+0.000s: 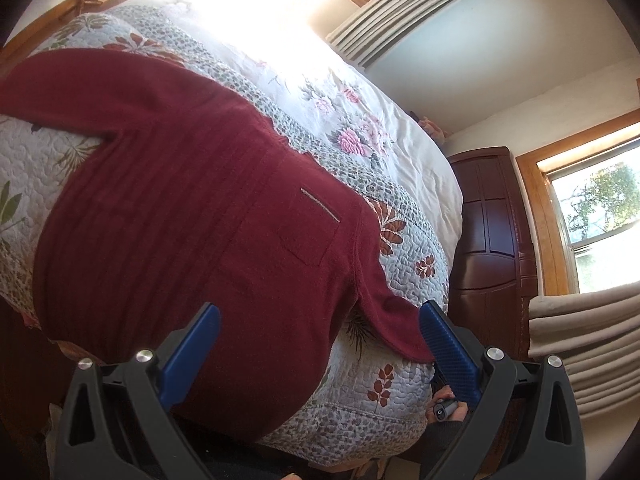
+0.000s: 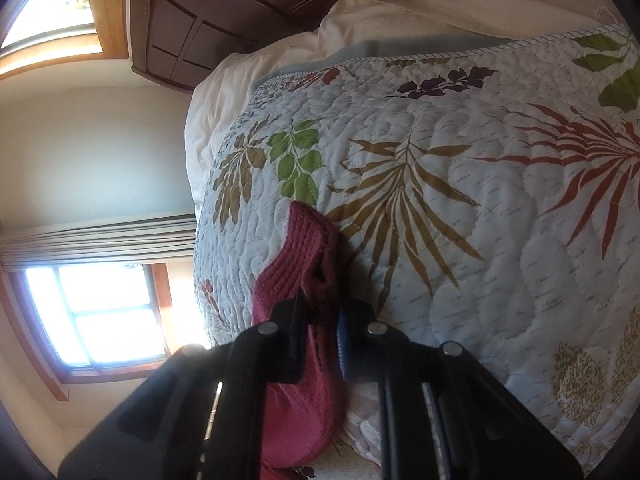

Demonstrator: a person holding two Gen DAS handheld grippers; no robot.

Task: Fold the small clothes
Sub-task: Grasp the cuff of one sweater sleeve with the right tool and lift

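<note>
A dark red knitted sweater [image 1: 192, 208] with a chest pocket lies spread on the leaf-patterned quilt [image 1: 404, 240]. My left gripper [image 1: 320, 320] hovers open over its lower part, blue fingers [image 1: 192, 344] wide apart; a short sleeve tip lies by the right finger. In the right wrist view, my right gripper [image 2: 322, 312] is shut on a ribbed cuff of the red sweater [image 2: 300, 256], which bunches up between the jaws and trails back under the gripper over the quilt [image 2: 460, 220].
A white flowered sheet [image 1: 360, 120] covers the far side of the bed. A dark wooden cabinet [image 1: 492, 248] stands beside the bed. Windows with folded blinds [image 1: 580, 340] sit nearby. A hand on a grip handle [image 1: 444, 408] shows below the quilt edge.
</note>
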